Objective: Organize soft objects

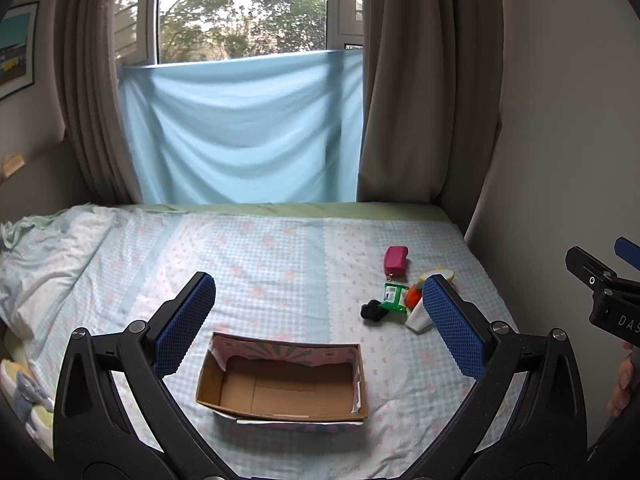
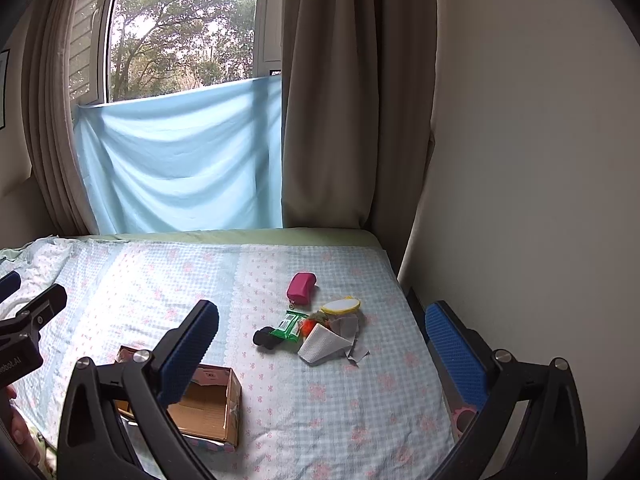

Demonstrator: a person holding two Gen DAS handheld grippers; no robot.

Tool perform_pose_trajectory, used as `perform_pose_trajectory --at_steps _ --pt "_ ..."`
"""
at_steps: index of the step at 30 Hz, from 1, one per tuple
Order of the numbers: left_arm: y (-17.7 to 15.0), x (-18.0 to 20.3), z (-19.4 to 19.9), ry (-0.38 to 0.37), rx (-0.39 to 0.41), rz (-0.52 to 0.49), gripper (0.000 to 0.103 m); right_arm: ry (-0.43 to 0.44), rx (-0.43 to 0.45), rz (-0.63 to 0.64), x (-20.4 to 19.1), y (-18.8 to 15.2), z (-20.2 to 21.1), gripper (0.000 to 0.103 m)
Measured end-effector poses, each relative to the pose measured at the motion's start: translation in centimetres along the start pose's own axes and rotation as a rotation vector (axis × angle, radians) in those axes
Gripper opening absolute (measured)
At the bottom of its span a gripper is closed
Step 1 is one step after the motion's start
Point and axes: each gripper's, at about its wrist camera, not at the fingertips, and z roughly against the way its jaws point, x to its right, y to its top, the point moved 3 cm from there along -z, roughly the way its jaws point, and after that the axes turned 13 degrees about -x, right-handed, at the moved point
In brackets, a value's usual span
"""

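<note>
soft objects [image 2: 316,330] overlap in a heap, partly hidden; left gripper [image 1: 320,322] and right gripper [image 2: 324,344] spread.

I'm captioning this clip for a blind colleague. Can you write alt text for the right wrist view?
Open right tongs hover over a bed with a checked floral sheet, facing a small pile: pink pouch, green packet, black sock, white cloth. An empty cardboard box sits lower left, partly behind one finger; window and curtains beyond.
</note>
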Motion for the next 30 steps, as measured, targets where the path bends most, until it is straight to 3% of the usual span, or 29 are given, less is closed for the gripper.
perform_pose_trajectory --at_steps 30 --pt "-0.15 -0.14 -0.04 -0.004 -0.004 0.002 0.103 -0.003 -0.005 -0.001 -0.34 -0.22 0.14 0.103"
